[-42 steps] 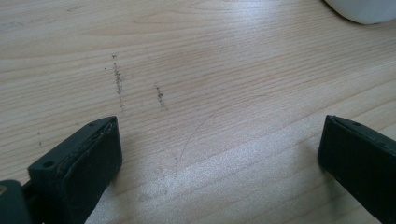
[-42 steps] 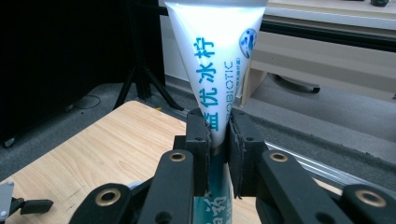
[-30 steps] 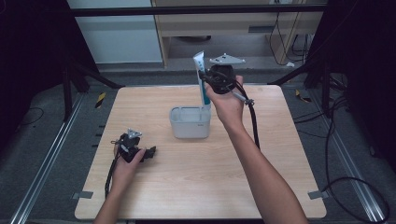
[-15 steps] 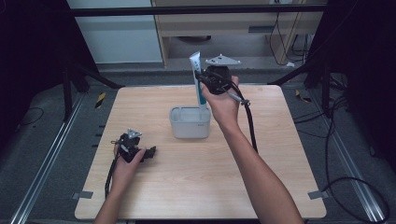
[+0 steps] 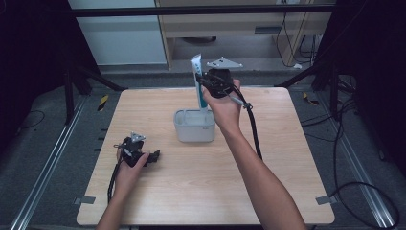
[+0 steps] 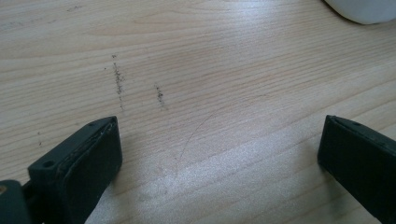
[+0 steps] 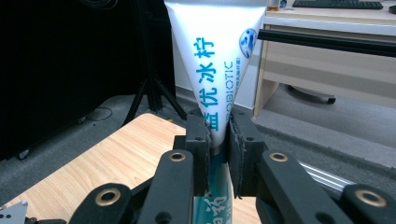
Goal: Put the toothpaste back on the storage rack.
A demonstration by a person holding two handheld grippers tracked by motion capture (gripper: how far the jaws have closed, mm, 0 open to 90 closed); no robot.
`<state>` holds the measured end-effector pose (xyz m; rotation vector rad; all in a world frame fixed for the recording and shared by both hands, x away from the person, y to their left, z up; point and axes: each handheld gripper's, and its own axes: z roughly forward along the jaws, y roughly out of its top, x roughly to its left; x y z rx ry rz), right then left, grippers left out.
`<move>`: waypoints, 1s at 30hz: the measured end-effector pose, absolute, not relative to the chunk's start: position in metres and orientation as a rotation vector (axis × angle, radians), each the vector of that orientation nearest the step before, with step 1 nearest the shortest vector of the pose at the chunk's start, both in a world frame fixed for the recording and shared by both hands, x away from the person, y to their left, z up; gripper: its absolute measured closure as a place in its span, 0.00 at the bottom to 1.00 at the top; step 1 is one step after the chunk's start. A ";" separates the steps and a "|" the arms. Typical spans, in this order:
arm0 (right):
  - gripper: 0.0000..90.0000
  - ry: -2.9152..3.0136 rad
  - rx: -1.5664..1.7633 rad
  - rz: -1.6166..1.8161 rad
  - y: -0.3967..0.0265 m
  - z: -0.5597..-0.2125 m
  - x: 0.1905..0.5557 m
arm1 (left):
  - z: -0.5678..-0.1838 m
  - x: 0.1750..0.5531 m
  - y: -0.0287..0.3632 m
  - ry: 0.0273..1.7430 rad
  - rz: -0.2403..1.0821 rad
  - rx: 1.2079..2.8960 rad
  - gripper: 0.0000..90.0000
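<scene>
Right tool (image 5: pixel 205 86) clamped on a white toothpaste tube (image 5: pixel 197 72), tube upright, lower end over or just inside the white tub (image 5: pixel 194 130); can't tell if it touches the bottom. In the right gripper view the pads (image 7: pixel 198 140) pinch the tube (image 7: pixel 212 60) at its narrow part, crimped flat end up. Tub sits mid tabletop (image 5: pixel 268 182), a bit toward the far edge. Left tool (image 5: pixel 151 157) lies on the tabletop near the left edge, jaws wide apart, nothing between them; left gripper view has bare wood and a corner of the tub (image 6: pixel 362 9).

Step in hand, likely: stand the tube in the tub. To do it well: keep the tube vertical, lower straight down inside the rim, avoid the far wall. Release only once the bottom end rests, else it tips out. The tub looks light, so a sideways nudge may slide it; left tool could steady it.
</scene>
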<state>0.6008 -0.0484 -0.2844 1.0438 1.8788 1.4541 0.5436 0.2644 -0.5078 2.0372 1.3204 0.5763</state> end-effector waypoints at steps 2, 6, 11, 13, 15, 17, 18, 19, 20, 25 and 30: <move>0.89 1.880 1.039 1.455 -0.047 -0.285 0.601 | -0.508 0.544 0.264 1.321 0.576 2.037 0.00; 0.89 1.881 1.038 1.464 -0.045 -0.286 0.601 | -0.508 0.544 0.264 1.320 0.576 2.037 0.00; 0.89 1.884 1.035 1.465 -0.042 -0.287 0.601 | -0.508 0.544 0.264 1.320 0.576 2.037 0.00; 0.89 1.884 1.035 1.468 -0.041 -0.288 0.601 | -0.508 0.544 0.264 1.320 0.576 2.037 0.00; 0.89 1.885 1.034 1.473 -0.040 -0.289 0.601 | -0.508 0.544 0.264 1.320 0.576 2.038 0.00; 0.89 1.886 1.034 1.475 -0.038 -0.290 0.601 | -0.508 0.544 0.264 1.321 0.576 2.037 0.00; 0.89 1.888 1.035 1.475 -0.037 -0.290 0.601 | -0.508 0.544 0.264 1.320 0.576 2.038 0.00; 0.89 1.888 1.034 1.475 -0.037 -0.291 0.601 | -0.508 0.544 0.264 1.321 0.576 2.037 0.00; 0.89 1.889 1.031 1.476 -0.036 -0.291 0.601 | -0.508 0.544 0.264 1.320 0.576 2.037 0.00; 0.89 1.894 1.031 1.478 -0.034 -0.293 0.601 | -0.508 0.544 0.264 1.321 0.577 2.037 0.00; 0.89 1.898 1.031 1.478 -0.032 -0.296 0.601 | -0.508 0.544 0.264 1.321 0.577 2.037 0.00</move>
